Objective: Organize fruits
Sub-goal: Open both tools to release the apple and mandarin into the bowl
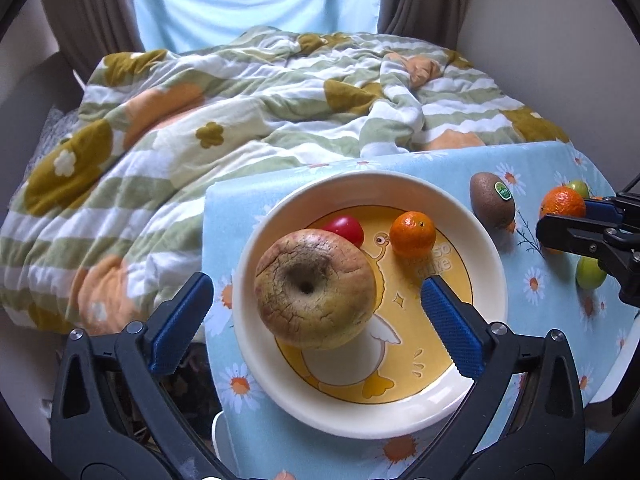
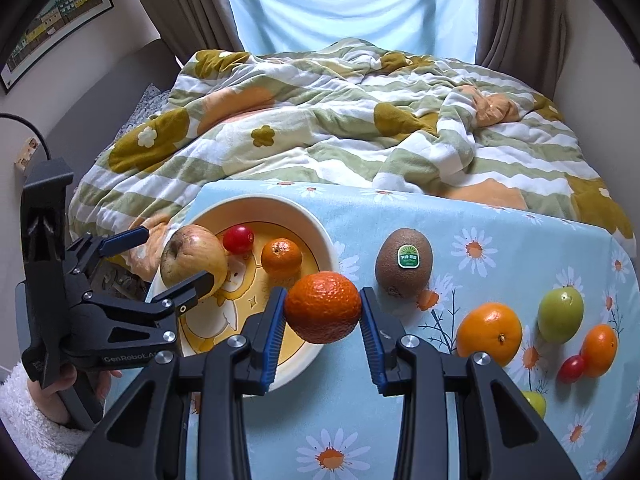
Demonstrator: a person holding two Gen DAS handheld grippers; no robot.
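Observation:
A cream bowl (image 1: 486,264) with a yellow duck picture holds a brownish apple (image 1: 315,289), a small mandarin (image 1: 412,233) and a red cherry tomato (image 1: 344,229). My left gripper (image 1: 316,320) is open, its blue pads on either side of the apple without touching it. My right gripper (image 2: 322,330) is shut on an orange (image 2: 322,307), held just right of the bowl's rim (image 2: 326,248). In the right wrist view the left gripper (image 2: 170,260) straddles the apple (image 2: 194,258).
On the blue daisy tablecloth (image 2: 400,432) lie a kiwi (image 2: 404,262), an orange (image 2: 489,334), a green fruit (image 2: 560,315), a small mandarin (image 2: 599,350) and a cherry tomato (image 2: 571,368). A bed with a rumpled striped blanket (image 2: 320,120) lies behind the table.

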